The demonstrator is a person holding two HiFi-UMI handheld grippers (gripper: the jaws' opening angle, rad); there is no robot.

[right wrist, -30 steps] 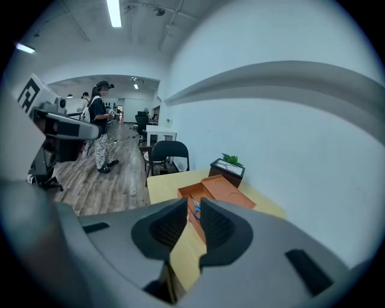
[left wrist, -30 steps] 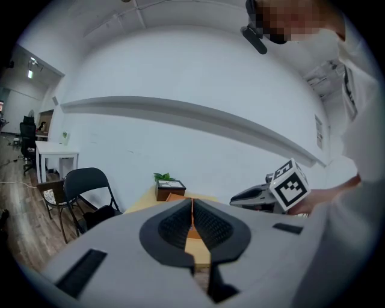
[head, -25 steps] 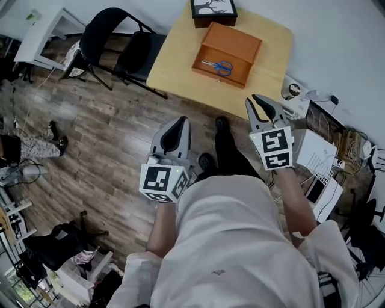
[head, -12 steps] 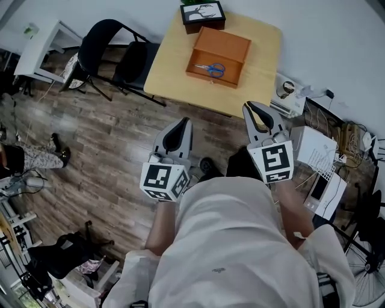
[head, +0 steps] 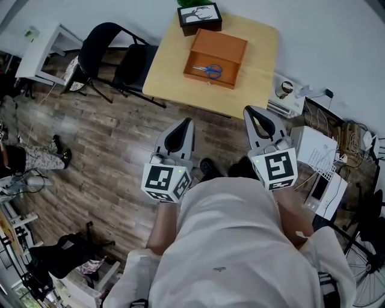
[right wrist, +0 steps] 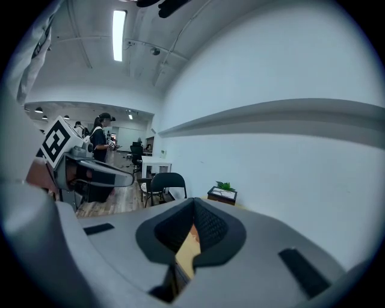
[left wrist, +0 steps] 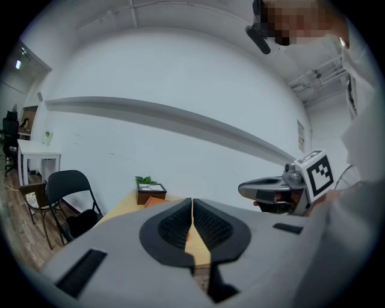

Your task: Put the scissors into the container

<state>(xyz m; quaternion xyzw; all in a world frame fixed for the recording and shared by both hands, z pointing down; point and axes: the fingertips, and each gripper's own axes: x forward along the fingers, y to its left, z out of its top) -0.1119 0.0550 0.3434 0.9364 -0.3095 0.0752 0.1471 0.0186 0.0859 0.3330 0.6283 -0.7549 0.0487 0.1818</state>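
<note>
The left hand-held gripper [head: 188,121] has its jaws pressed together to a thin slit, with nothing between them. The jaws of the right hand-held gripper [head: 247,110] have just been closing and now meet, also on nothing. Both are held side by side in front of the person's body, apart from each other and pointing towards the bench [head: 260,55].

The scissors [head: 207,70], with blue handles, lie inside the container [head: 230,43], an open orange-brown box on the bench. It stands well ahead of both hand-held grippers, roughly between the lines they point along. The scissors rest near the box's closer wall, and that wall and the near edge of the bench lie between them and the jaws.

Just beyond the container, further from the hand-held grippers, stands a small black box with green leaves [head: 199,15]. Ahead and to the left of the left hand-held gripper a black folding chair [head: 112,49] stands right beside the bench, and further left is a white side table [head: 40,40].

To the right of the right hand-held gripper, white boxes [head: 313,151] and a tangle of cables [head: 344,139] sit along the wall [head: 328,36]. A dark shoe [head: 209,163] shows on the wood-plank floor [head: 108,138] below and between the two hand-held grippers. In the right gripper view a person [right wrist: 98,142] stands far off in the room beyond the left hand-held gripper.
</note>
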